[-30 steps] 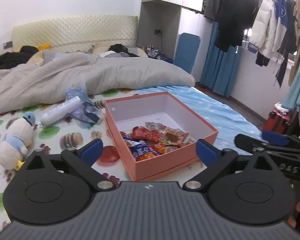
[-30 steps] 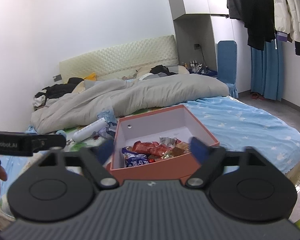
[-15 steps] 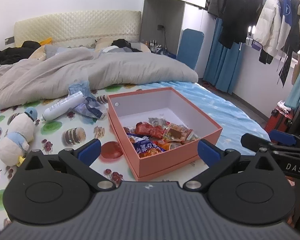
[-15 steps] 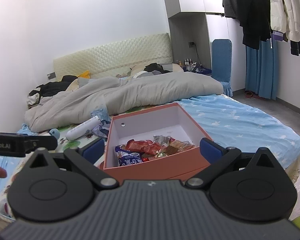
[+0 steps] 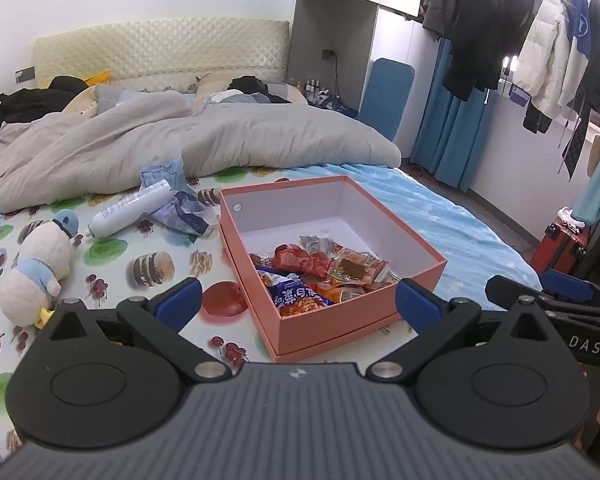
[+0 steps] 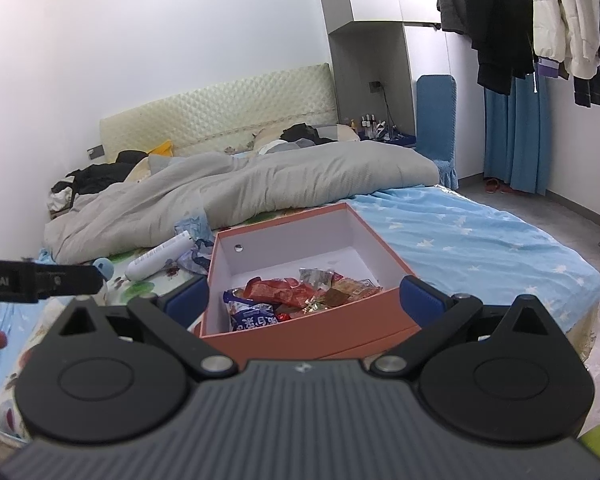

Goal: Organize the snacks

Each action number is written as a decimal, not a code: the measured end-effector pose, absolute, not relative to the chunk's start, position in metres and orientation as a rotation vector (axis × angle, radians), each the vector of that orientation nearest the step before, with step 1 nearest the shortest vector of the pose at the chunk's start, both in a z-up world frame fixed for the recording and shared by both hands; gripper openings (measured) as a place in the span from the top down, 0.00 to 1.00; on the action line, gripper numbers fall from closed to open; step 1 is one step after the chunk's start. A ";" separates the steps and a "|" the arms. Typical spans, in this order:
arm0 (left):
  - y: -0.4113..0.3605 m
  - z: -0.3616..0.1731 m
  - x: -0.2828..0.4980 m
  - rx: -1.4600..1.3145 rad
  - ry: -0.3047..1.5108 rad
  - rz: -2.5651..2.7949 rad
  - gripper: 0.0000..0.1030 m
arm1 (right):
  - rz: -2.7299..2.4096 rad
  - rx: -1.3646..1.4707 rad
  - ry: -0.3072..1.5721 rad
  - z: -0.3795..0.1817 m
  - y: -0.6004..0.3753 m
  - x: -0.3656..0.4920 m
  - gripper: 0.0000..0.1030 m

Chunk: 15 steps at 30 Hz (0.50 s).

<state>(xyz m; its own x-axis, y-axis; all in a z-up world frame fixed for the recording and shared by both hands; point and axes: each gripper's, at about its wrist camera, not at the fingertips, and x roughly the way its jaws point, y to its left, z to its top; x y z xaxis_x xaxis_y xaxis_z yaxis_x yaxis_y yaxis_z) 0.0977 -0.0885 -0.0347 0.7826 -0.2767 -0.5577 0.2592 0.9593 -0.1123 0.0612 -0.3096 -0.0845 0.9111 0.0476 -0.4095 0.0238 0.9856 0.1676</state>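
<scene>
On the bed (image 5: pixel 112 264), straight ahead of both my cameras, sits the pink box (image 5: pixel 332 332) with its lid off; the snacks (image 5: pixel 320 272) are heaped in its near half, a blue packet (image 5: pixel 296 298) closest to me, red and orange wrappers behind it, and the far half of the white floor is bare; my left gripper (image 5: pixel 296 300) hangs above the near edge of the bed with its blue-tipped fingers (image 5: pixel 178 300) spread wide and nothing between them; my right gripper (image 6: pixel 304 296) is likewise wide open and empty, its tips framing the near wall of the box in that view without touching it; from the left wrist I can see the right gripper's black body at far right. To the left of the box a white bottle (image 5: pixel 130 208) lies on its side beside some crumpled blue wrapping (image 5: pixel 180 212), and nearer left a plush duck (image 5: pixel 36 268) rests on the printed sheet; a grey duvet (image 5: pixel 180 148) is bunched across the far side; coats (image 5: pixel 496 24) hang at upper right.
</scene>
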 end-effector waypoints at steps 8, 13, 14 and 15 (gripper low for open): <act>-0.086 -0.036 0.097 -0.040 0.616 -0.268 0.00 | 0.016 0.165 0.422 -0.083 -0.309 0.060 0.00; -0.084 -0.035 0.097 -0.044 0.613 -0.250 0.00 | 0.014 0.168 0.426 -0.084 -0.309 0.060 0.00; -0.084 -0.035 0.097 -0.044 0.613 -0.250 0.00 | 0.011 0.166 0.425 -0.084 -0.308 0.059 0.00; -0.085 -0.035 0.097 -0.045 0.613 -0.251 0.00 | 0.009 0.166 0.424 -0.083 -0.308 0.059 0.00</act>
<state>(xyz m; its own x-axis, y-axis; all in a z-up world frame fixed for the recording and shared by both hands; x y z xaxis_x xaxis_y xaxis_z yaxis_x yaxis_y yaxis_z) 0.0965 -0.0848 -0.0348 0.7887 -0.2464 -0.5633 0.2201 0.9686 -0.1155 0.0592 -0.3079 -0.0833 0.9117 0.0433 -0.4085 0.0257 0.9865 0.1620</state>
